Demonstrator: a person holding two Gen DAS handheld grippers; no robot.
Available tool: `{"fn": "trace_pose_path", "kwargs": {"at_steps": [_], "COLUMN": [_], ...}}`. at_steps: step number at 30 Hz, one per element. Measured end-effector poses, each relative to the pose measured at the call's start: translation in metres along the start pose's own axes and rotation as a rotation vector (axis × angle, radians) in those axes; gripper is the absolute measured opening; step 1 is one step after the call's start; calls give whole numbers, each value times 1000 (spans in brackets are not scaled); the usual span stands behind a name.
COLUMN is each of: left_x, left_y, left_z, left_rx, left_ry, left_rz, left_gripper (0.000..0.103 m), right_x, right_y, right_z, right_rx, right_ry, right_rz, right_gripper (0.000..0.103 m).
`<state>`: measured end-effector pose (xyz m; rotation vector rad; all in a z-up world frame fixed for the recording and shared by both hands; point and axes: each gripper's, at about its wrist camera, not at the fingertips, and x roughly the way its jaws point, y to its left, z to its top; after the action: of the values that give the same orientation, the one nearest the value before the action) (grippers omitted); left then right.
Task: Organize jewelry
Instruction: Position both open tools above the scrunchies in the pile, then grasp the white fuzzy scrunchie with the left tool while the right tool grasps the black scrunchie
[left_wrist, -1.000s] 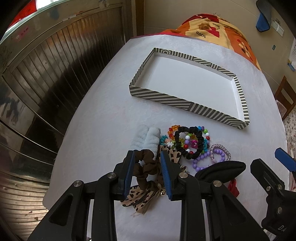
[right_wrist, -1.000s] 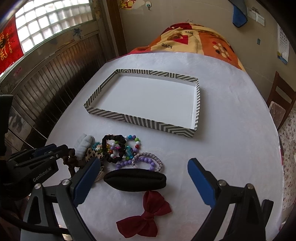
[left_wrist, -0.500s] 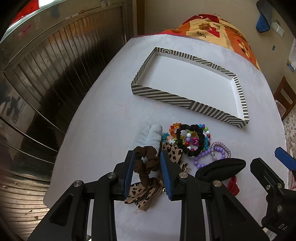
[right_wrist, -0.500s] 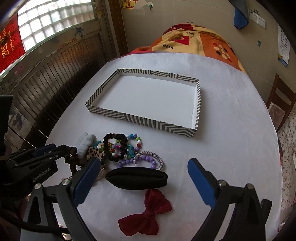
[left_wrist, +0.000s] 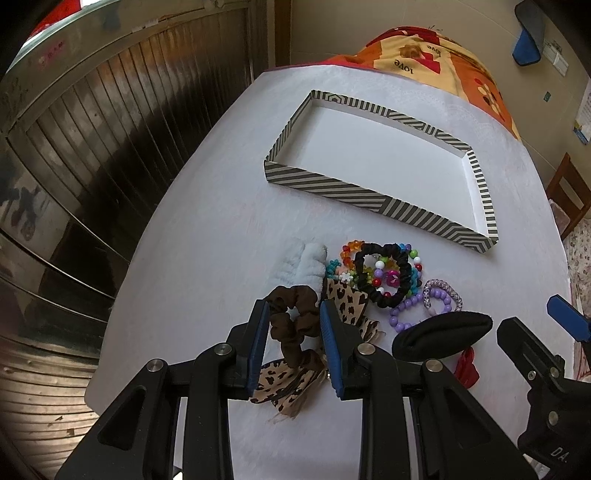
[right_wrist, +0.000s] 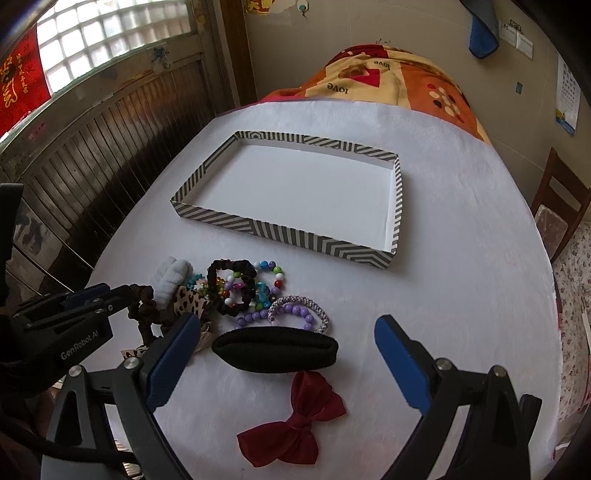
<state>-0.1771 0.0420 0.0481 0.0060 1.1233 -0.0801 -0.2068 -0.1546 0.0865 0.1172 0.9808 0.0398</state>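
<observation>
Compared with one second ago, the brown scrunchie (left_wrist: 295, 321) is lifted a little off the pile, and the leopard-print bow (left_wrist: 284, 384) under it hangs lower in the left wrist view. The left gripper (left_wrist: 291, 317) has its two blue pads pressed on both sides of this scrunchie, so the jaws are nearly together with the fabric between them. The scrunchie is a ring of dark brown, wrinkled cloth, squeezed into a long shape.

The right gripper (right_wrist: 284, 350) is wide apart and holds nothing; it hovers over the near part of the white table (right_wrist: 461, 258).

Just beyond the left gripper lies the rest of the jewelry in a tight group. A white fluffy scrunchie (left_wrist: 303, 262) is at the left, touching the leopard fabric. Beside it a black scrunchie (left_wrist: 384, 273) lies on top of colourful bead bracelets (left_wrist: 384, 275). To the right of them are a purple bead bracelet (right_wrist: 295, 314) and a thin braided band (right_wrist: 317, 310), touching each other. A black oval hair pad (right_wrist: 275, 349) lies nearer, and a dark red bow (right_wrist: 295, 421) is nearest to the right gripper.

Farther on the table stands a shallow striped tray (right_wrist: 280, 232) with white bottom, apart from the pile.
</observation>
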Motion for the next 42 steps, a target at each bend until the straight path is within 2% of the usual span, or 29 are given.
{"fn": "trace_pose_path", "kwargs": {"at_steps": [27, 31, 42], "left_x": [3, 4, 13], "left_y": [-4, 3, 44], "left_z": [-2, -2, 3], "left_rx": [7, -16, -120], "left_ry": [20, 30, 84], "left_rz": [-10, -24, -57], "left_gripper": [11, 11, 12], "right_x": [5, 6, 11], "right_y": [-2, -14, -55], "right_z": [-6, -6, -20], "right_rx": [-4, 11, 63], "right_ry": [28, 33, 45], "right_rz": [1, 4, 84], "right_gripper": [98, 98, 98]}}
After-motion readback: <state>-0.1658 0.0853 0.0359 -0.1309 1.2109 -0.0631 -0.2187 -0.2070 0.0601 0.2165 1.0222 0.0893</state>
